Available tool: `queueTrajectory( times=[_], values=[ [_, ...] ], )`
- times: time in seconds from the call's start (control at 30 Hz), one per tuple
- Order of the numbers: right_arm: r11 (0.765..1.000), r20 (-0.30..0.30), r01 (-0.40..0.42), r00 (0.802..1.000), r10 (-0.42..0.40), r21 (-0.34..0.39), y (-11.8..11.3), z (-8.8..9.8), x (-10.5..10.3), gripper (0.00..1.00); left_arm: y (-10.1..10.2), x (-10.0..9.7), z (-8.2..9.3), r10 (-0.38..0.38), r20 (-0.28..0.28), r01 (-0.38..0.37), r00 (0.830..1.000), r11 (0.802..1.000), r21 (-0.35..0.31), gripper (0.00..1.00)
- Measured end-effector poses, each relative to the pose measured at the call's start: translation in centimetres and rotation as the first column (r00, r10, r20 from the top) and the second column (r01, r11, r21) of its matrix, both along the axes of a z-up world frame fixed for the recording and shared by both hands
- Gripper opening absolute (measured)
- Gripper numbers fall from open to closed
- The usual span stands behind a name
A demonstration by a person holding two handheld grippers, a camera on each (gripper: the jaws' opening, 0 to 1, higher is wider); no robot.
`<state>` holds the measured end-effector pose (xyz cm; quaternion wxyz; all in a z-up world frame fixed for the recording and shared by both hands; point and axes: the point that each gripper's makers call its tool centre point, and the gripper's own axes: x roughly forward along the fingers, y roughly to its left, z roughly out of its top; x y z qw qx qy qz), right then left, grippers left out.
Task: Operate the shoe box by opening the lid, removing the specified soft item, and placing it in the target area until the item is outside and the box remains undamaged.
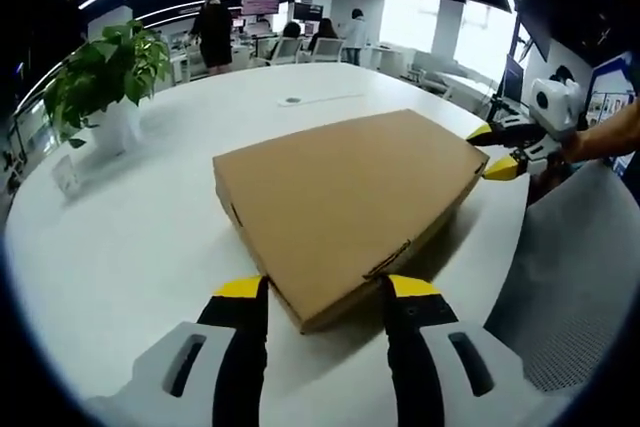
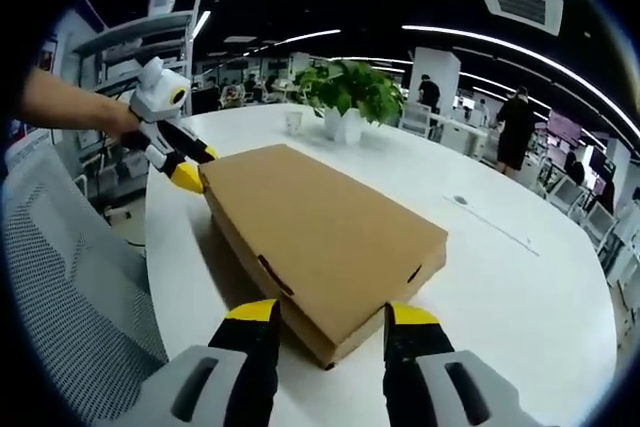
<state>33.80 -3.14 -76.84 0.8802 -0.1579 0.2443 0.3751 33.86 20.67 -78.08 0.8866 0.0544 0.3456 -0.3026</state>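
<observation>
**Both tools at opposite corners of a closed shoe box**

The shoe box lies flat near the bench's edge, where a mesh chair is drawn up, with its lid down and its tabs tucked into slots along the sides. Further along the bench stands a potted plant, well apart from the box.

In the left gripper view, the left tool is spread wide, its yellow tips bracketing the box's nearest corner without pinching it. At the far corner the right tool is also released, one tip above the lid and one at the side wall; whether either tip touches the cardboard is hard to tell from here. The right gripper view shows the same stance mirrored.

The box looks like thin corrugated cardboard: light, fairly stiff across the lid, but easily creased or torn at the tab slots. I would judge the lid's free front edge the place to take hold, lifting gently while the other tool steadies the base.

The contents are hidden; the soft item cannot be seen with the lid shut.
</observation>
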Motion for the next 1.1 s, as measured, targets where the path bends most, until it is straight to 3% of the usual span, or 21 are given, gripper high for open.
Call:
queueTrajectory(
  times=[0.07, 0.2, 0.43, 0.73, 1.1],
  values=[
    [1.0, 0.022, -0.016, 1.0, 0.017, -0.026, -0.2, -0.1, 0.1, 0.36, 0.0, 0.0, 0.0, 0.005, 0.003, -0.005, 1.0, 1.0, 0.0, 0.47],
    [1.0, 0.006, 0.006, 1.0, -0.006, 0.019, -0.2, 0.1, 0.2, 0.37, -0.2, -0.3, 0.1, 0.011, 0.028, -0.01, 1.0, 1.0, -0.001, 0.48],
    [1.0, 0.005, 0.009, 1.0, -0.009, 0.018, -0.1, -0.4, 0.2, 0.38, -0.7, -0.6, 0.2, 0.006, 0.049, -0.006, 0.999, 1.0, 0.008, 0.51],
    [1.0, -0.008, 0.009, 1.0, -0.009, 0.002, -0.3, -1.3, -0.1, 0.36, -0.6, -1.1, -0.1, 0.017, 0.051, -0.018, 0.999, 1.0, 0.013, 0.5],
    [0.999, -0.024, 0.025, 0.999, -0.024, 0.028, -0.3, -0.9, -0.2, 0.35, -0.5, -1.0, 0.3, 0.032, 0.078, -0.034, 0.996, 0.999, 0.023, 0.46]
  ],
)
